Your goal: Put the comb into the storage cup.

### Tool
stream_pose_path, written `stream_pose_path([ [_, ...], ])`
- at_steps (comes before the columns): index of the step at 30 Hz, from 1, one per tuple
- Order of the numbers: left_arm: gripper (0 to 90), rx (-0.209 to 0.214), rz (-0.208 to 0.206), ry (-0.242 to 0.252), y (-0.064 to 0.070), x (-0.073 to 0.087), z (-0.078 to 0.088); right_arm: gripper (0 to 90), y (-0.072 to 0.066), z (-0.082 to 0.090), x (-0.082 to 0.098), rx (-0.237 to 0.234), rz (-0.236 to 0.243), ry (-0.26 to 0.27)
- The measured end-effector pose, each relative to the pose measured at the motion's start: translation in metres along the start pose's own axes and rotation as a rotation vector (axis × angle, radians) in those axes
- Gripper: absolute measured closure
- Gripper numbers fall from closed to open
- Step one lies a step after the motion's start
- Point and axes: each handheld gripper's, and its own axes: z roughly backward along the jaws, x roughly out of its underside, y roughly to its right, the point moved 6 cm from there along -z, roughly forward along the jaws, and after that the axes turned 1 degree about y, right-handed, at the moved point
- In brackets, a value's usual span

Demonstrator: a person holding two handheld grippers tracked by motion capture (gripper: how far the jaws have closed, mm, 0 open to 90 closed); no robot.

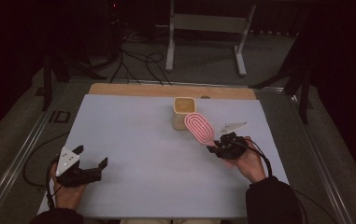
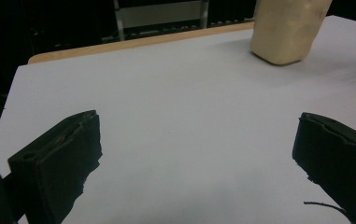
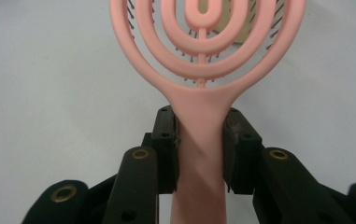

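A pink hairbrush [image 1: 199, 127] with an oval, ringed head is held off the table, its head pointing toward a beige cup [image 1: 184, 112] at the back centre. My right gripper [image 1: 216, 147] is shut on the hairbrush handle [image 3: 200, 140]; both pads press its sides, and the head [image 3: 203, 37] rises ahead with dark bristles behind the rings. My left gripper [image 1: 92, 157] rests at the front left of the white sheet, jaws wide apart with nothing between them. In the left gripper view the cup [image 2: 288, 30] stands far ahead at the upper right.
A white sheet [image 1: 133, 154] covers the table, with a wooden strip [image 1: 133, 89] along its far edge. Metal rails [image 1: 21, 154] run down both sides. Beyond the table are cables [image 1: 138, 63] and a white frame's legs [image 1: 170, 42] on the floor.
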Motion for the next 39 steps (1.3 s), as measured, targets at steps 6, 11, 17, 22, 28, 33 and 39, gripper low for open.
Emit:
stream_pose_path([
  [6, 1.9, 0.0, -0.001, -0.003, 0.0, 0.0, -0.001, 69.4, -0.004, 0.001, -0.003, 0.001, 0.006, 0.032],
  [11, 1.9, 0.0, -0.001, -0.005, 0.0, 0.001, -0.001, 69.4, -0.008, 0.003, -0.004, 0.005, 0.0, 0.064],
  [17, 1.9, 0.0, -0.004, -0.01, 0.0, 0.001, -0.002, 69.4, -0.009, 0.005, -0.002, 0.018, -0.006, 0.092],
  [22, 1.9, 0.0, -0.004, -0.01, 0.0, 0.001, -0.002, 69.4, -0.008, 0.003, 0.002, 0.026, -0.01, 0.093],
  [28, 1.9, 0.002, -0.006, -0.008, 0.001, 0.0, -0.001, 69.4, -0.009, 0.005, 0.001, 0.034, -0.012, 0.121],
  [33, 2.0, 0.003, -0.006, -0.008, 0.002, -0.001, -0.001, 69.4, -0.01, 0.006, 0.001, 0.042, -0.014, 0.143],
  [39, 1.8, 0.01, -0.009, 0.001, 0.006, -0.006, -0.001, 69.4, -0.011, 0.005, 0.0, 0.042, -0.017, 0.167],
])
